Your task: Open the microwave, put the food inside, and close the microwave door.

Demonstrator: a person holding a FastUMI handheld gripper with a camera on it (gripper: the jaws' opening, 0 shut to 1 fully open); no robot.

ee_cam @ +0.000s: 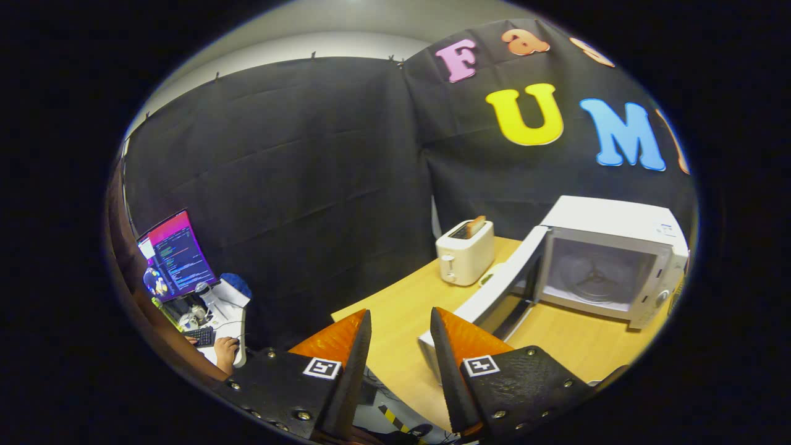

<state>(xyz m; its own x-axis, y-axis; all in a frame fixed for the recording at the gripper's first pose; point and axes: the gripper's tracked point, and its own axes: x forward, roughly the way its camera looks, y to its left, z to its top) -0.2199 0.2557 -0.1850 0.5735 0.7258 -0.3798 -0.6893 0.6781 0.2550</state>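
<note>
Gripper view | gripper (400, 318) fingers apart, gripping nothing, above wooden table (395, 309) edge | microwave door (494, 296) swung open just beyond | microwave (618, 259) cavity open, turntable bare | toaster (465, 252) farther left, holding possibly toast (474, 225)

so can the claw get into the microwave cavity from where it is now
Probably yes. The microwave door is swung wide open toward the claw, whose fingers are apart with nothing between them, and the cavity looks unobstructed. The door lies just ahead of the right finger, so it would need to go around it.
</note>
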